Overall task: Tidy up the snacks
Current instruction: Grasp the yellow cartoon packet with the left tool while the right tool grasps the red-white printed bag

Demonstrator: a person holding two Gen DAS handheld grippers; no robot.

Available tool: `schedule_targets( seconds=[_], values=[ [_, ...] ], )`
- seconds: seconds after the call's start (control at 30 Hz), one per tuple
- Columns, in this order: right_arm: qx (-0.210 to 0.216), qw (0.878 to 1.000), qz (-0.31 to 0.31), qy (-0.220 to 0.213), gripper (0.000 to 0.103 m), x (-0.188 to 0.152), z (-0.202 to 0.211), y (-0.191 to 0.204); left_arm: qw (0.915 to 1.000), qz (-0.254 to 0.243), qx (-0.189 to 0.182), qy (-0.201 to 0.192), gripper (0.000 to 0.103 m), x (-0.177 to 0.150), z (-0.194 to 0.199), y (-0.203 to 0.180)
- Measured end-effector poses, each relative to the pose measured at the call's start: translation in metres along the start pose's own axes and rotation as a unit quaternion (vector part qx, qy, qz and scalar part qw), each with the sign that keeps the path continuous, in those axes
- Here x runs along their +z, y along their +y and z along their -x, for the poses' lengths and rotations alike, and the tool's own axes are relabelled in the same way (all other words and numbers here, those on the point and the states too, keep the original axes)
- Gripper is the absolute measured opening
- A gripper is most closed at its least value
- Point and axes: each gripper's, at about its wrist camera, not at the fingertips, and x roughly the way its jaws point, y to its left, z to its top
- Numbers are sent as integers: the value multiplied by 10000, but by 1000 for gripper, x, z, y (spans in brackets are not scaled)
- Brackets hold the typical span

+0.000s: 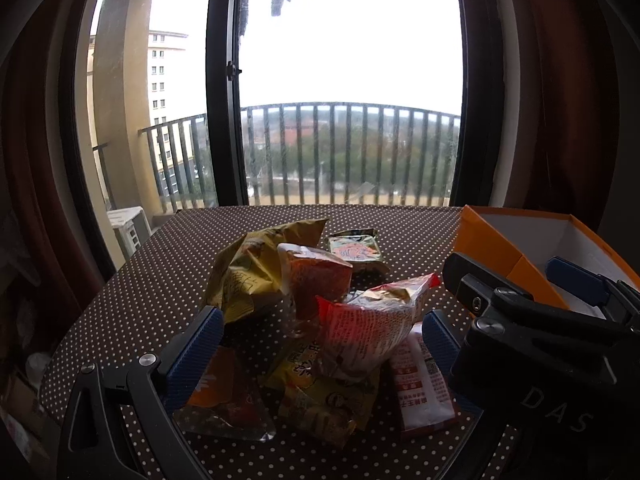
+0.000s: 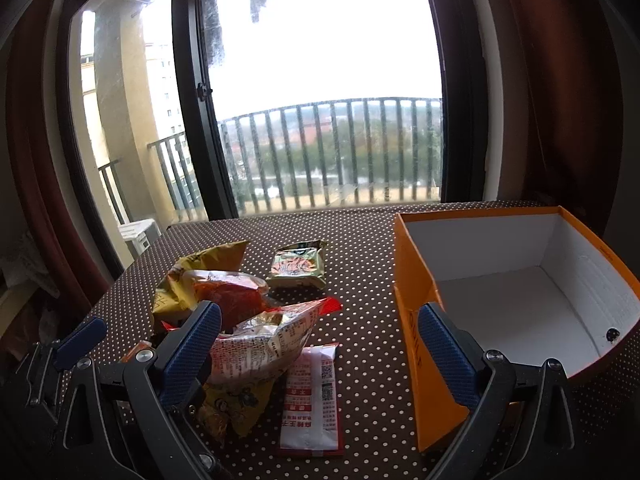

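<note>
Spotted tablecloth [image 2: 360,240] by a balcony window; both grippers spread wide, empty. White packet [image 2: 312,396] lies lengthwise at twelve o'clock from right gripper [image 2: 320,354], probably nearer; orange box [image 2: 412,280] at two o'clock

Snack packets on tabletop: seven counted. Yellow bag [image 1: 256,268], clear-wrapped orange block [image 1: 316,276], green packet [image 1: 354,250], red-and-silver bag [image 1: 368,328], white-and-red sachet [image 1: 422,384], yellow-green packet [image 1: 324,396], orange pouch [image 1: 224,396]. Orange box [image 2: 412,280]: one. Grippers: two.
</note>
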Motion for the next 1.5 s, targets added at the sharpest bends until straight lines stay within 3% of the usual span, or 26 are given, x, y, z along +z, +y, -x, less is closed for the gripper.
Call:
schedule_targets(
  seconds=[0.73, 1.07, 1.2, 1.23, 1.3, 1.37, 1.5],
  values=[
    [516, 9959, 319, 665, 100, -22, -54, 45, 9966, 208, -77, 790, 99, -30, -45, 33],
    [346, 9911, 567, 1154, 100, -30, -85, 62, 9939, 240, -34, 1080, 98, -38, -65, 42],
    [322, 9904, 566, 1220, 84, -33, -90, 61, 9934, 187, -108, 1125, 99, -40, -70, 41],
    [328, 9905, 605, 1193, 72, -32, -89, 62, 9932, 221, -131, 1138, 99, -39, -70, 41],
    [322, 9904, 650, 1175, 66, -33, -88, 63, 9929, 229, -119, 1163, 99, -40, -73, 41],
    [334, 9900, 672, 1190, 52, -33, -88, 62, 9923, 251, -110, 1206, 99, -40, -75, 41],
    [352, 9902, 728, 1139, 42, -34, -86, 58, 9923, 232, -162, 1209, 99, -40, -73, 35]
  ],
)
